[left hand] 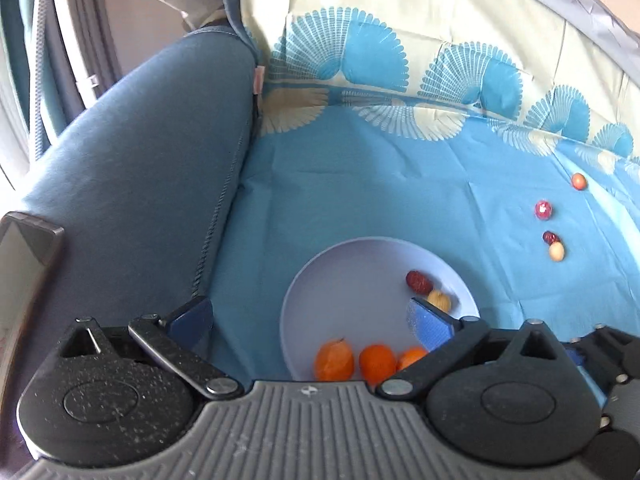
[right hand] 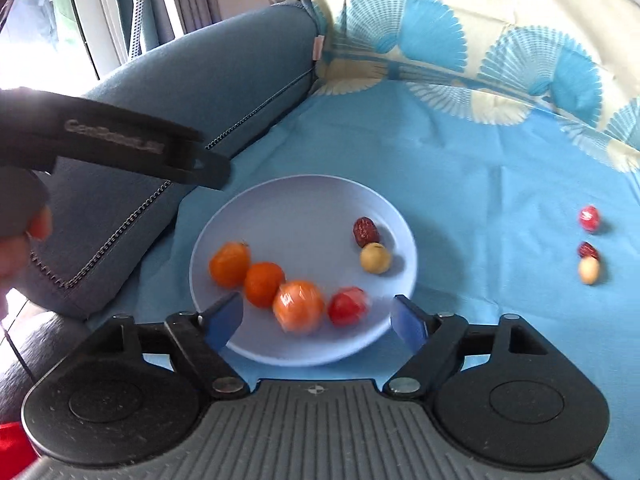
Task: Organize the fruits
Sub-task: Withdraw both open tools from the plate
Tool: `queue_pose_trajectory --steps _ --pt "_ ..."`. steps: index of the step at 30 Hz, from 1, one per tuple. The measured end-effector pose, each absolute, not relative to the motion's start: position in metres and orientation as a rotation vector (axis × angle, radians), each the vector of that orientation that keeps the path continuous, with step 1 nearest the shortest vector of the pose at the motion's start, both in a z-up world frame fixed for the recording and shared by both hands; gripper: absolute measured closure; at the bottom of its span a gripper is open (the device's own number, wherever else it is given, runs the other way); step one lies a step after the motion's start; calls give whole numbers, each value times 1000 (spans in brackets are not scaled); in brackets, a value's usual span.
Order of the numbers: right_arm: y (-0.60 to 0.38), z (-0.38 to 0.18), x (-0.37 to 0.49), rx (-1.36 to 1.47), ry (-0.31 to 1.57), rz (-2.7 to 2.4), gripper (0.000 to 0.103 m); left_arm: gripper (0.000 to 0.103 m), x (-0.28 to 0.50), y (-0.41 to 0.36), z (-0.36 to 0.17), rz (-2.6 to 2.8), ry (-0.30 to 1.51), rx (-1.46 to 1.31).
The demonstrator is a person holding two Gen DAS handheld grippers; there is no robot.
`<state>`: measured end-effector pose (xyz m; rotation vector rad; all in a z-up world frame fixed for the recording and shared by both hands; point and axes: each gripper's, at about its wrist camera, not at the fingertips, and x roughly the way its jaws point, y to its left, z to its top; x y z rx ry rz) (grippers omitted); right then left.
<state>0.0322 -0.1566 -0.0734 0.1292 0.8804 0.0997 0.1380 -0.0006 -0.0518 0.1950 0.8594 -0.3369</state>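
Observation:
A pale lilac plate (right hand: 288, 208) lies on a blue cloth (right hand: 480, 184). It holds three orange fruits (right hand: 264, 283), a red wrapped fruit (right hand: 347, 305), a dark red date (right hand: 365, 231) and a beige round fruit (right hand: 375, 258). My right gripper (right hand: 316, 320) is open and empty, its fingers either side of the plate's near edge. My left gripper (left hand: 308, 318) is open and empty above the plate (left hand: 344, 276). Loose on the cloth to the right lie a red wrapped fruit (right hand: 589, 218), a date (right hand: 588, 250) and a beige fruit (right hand: 589, 270); the left wrist view also shows an orange-pink fruit (left hand: 578, 181).
A grey-blue sofa armrest (right hand: 180, 92) rises left of the plate. The cloth climbs the backrest with a blue and cream fan pattern (right hand: 420, 40). The left gripper's body (right hand: 120, 140) and a hand (right hand: 24, 236) show at the left of the right wrist view.

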Motion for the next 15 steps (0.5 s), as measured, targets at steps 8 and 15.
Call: queue_pose_trajectory --steps 8,15 --pt "-159 -40 -37 174 917 96 10 0 71 28 -32 -299 944 126" --pt "-147 -1 -80 120 795 89 6 0 19 37 -11 -287 906 137"
